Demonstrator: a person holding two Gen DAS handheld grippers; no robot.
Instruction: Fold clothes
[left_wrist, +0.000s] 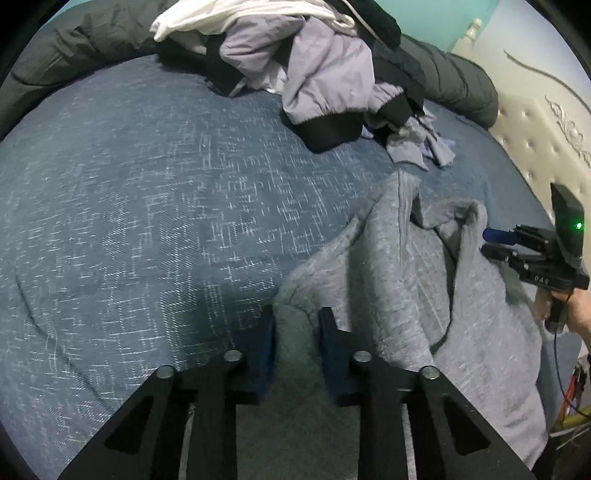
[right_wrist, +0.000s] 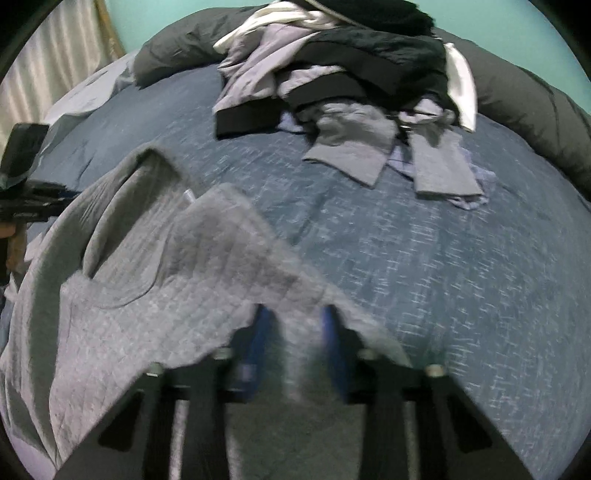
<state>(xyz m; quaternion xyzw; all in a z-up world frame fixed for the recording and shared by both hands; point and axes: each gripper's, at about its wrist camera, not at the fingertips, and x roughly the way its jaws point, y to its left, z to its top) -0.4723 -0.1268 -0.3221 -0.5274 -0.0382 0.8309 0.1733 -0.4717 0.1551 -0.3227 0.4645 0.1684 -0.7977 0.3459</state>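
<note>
A grey quilted garment (left_wrist: 399, 266) lies rumpled on the blue bedspread (left_wrist: 147, 203). In the left wrist view my left gripper (left_wrist: 297, 332) is shut on a bunched edge of it. My right gripper (left_wrist: 493, 243) shows at the garment's far right side, held by a hand (left_wrist: 580, 310). In the right wrist view, which is blurred, the same garment (right_wrist: 155, 258) spreads to the left. My right gripper (right_wrist: 295, 332) is shut on a fold of it. My left gripper (right_wrist: 64, 197) pokes in at the left edge beside the garment.
A pile of unfolded clothes (left_wrist: 325, 74) (right_wrist: 351, 85), lilac, black, white and grey, sits at the back of the bed. A dark grey duvet (left_wrist: 74, 44) (right_wrist: 535, 99) lies rolled behind it. A tufted headboard (left_wrist: 535, 129) stands at right; a curtain (right_wrist: 55, 55) hangs at left.
</note>
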